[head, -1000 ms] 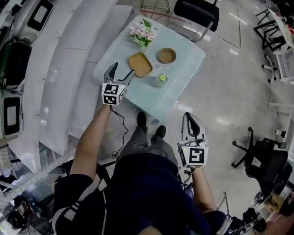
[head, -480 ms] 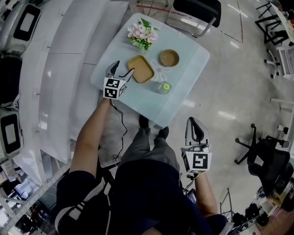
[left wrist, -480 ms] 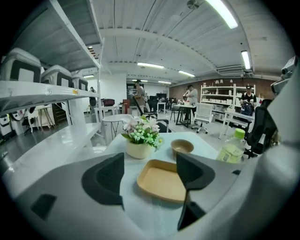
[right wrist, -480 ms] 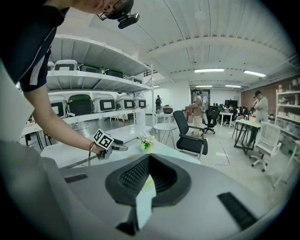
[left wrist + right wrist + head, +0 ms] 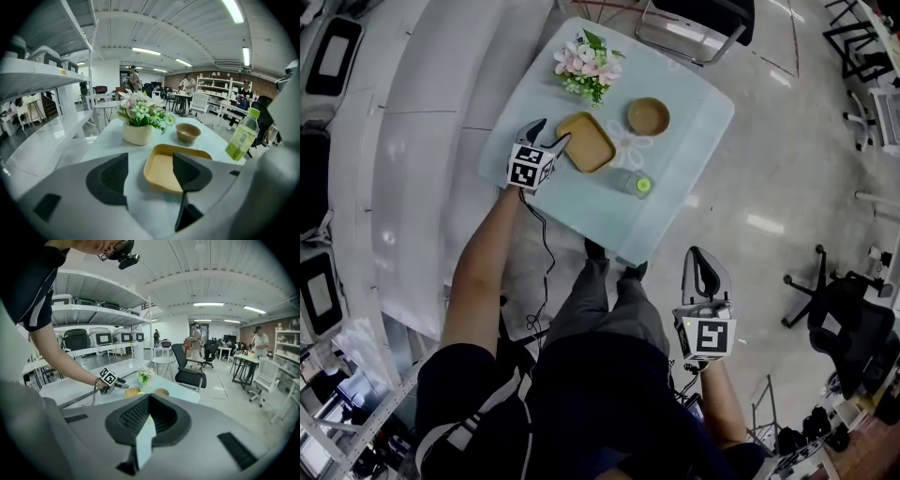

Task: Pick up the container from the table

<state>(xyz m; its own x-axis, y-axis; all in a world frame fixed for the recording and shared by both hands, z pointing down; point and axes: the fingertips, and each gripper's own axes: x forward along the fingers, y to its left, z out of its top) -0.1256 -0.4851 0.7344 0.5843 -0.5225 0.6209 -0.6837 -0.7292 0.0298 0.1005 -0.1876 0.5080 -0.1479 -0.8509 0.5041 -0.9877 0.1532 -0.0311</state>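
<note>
Right claw [image 5: 149,401] jaws together, empty, left claw [image 5: 123,383] over table [image 5: 185,393], flowers [image 5: 144,375], black chair [image 5: 187,371]

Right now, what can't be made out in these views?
Head view: bottle label, too small.
Left gripper view: tray's near right corner, behind the left tongs, just closing yet open, gripping nothing.
Right gripper view: most of the bottle, near parts of tray and bowl, behind the shut right tongs.

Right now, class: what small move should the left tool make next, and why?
Probably ease the left tool forward onto the near rim of the tan tray. Its jaws have just been closing yet stand apart with nothing between them; the rim lies just ahead.
</note>
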